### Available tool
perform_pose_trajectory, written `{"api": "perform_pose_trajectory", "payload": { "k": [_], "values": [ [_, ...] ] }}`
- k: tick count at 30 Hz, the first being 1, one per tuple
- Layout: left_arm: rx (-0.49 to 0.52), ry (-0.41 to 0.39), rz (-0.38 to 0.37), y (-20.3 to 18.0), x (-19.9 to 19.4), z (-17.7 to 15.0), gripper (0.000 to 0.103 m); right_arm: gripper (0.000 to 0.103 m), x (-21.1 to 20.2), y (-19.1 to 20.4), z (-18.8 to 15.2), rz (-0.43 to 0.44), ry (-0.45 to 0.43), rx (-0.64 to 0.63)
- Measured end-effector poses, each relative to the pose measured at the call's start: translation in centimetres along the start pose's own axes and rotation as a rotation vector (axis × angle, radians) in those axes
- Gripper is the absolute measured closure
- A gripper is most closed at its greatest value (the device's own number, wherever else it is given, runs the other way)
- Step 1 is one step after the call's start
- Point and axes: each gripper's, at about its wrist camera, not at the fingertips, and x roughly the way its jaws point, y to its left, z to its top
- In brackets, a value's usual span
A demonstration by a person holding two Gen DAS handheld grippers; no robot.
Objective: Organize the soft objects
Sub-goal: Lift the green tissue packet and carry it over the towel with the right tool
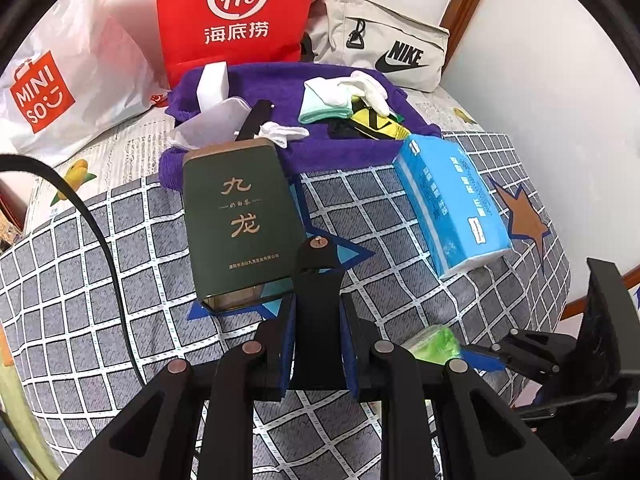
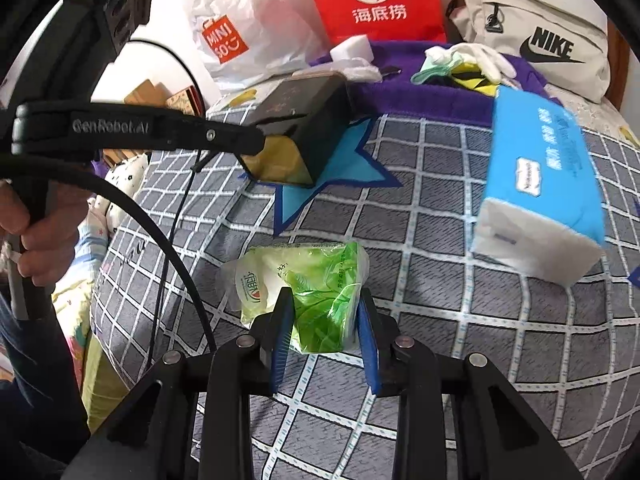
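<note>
red bag [image 1: 236, 16] | Miniso bag [image 1: 60, 84] | Nike bag [image 1: 384, 40] | green tin [image 1: 240, 220]

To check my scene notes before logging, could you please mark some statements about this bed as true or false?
1. The green tissue pack sits between the right hand-held gripper's fingers. True.
2. The dark green tin stands upright. False: it lies flat, lettered face up.
3. White gloves lie on the purple towel. True.
4. The red bag reads Nike. False: it carries a "Hi" logo; the beige bag reads Nike.
</note>
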Motion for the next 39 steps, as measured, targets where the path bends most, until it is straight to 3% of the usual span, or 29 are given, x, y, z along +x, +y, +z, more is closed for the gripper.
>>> {"api": "perform_pose_trajectory", "payload": {
  "k": [20, 39],
  "values": [
    [-0.041, -0.091, 0.008, 1.0, -2.0, 3.9, 0.083, 0.072, -4.8, -3.5, 6.3, -0.013, -0.099, 0.002],
    [-0.068, -0.119, 0.023, 3.9, 0.3, 10.7, 0.083, 0.072, -2.4, -10.2, 16.1, -0.034, -0.154, 0.035]
  ]
}}
